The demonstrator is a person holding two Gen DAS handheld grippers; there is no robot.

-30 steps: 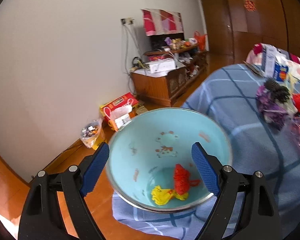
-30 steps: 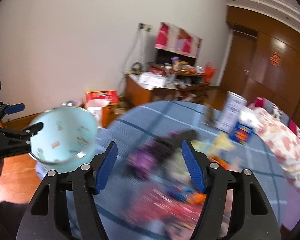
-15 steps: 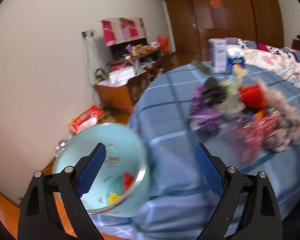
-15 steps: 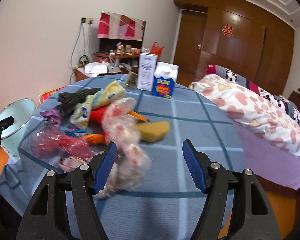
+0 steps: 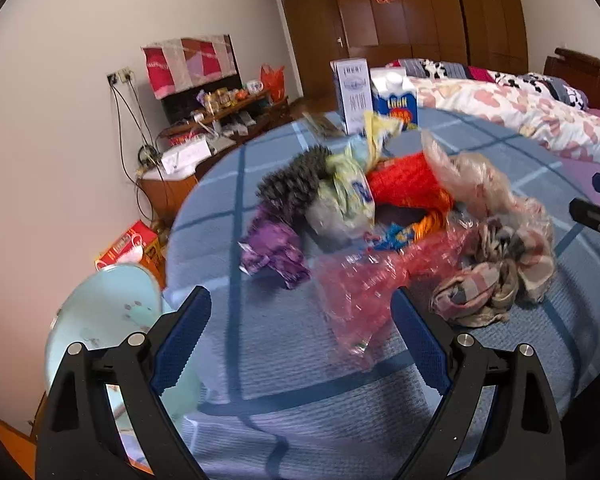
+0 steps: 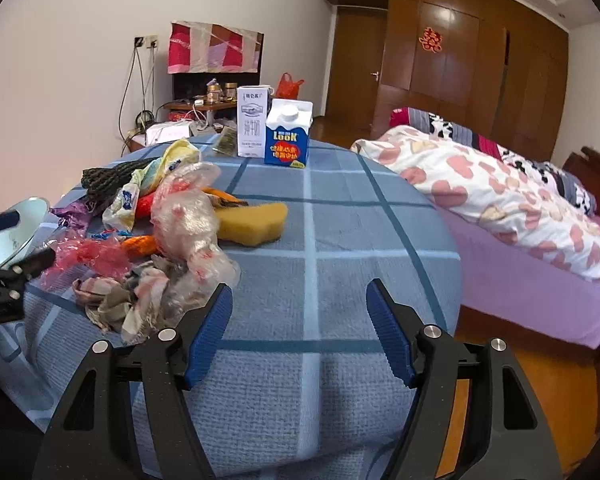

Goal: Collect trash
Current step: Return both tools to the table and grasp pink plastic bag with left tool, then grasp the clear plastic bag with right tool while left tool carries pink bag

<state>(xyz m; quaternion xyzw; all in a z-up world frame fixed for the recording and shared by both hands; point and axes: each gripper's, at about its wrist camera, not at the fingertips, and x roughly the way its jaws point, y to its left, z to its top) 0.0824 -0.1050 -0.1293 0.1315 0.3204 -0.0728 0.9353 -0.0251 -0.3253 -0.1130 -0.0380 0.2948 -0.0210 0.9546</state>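
Both your grippers, left gripper [image 5: 300,344] and right gripper [image 6: 300,332], are released and hold nothing, ready to grab. Your trash pile [image 5: 380,232] sits ahead; the bowl [image 5: 100,320] waits near left.

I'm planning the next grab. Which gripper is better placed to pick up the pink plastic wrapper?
Left. The left gripper stands open with the pink plastic wrapper lying right ahead between its fingers; the right gripper faces bare tablecloth, the pile off to its left.
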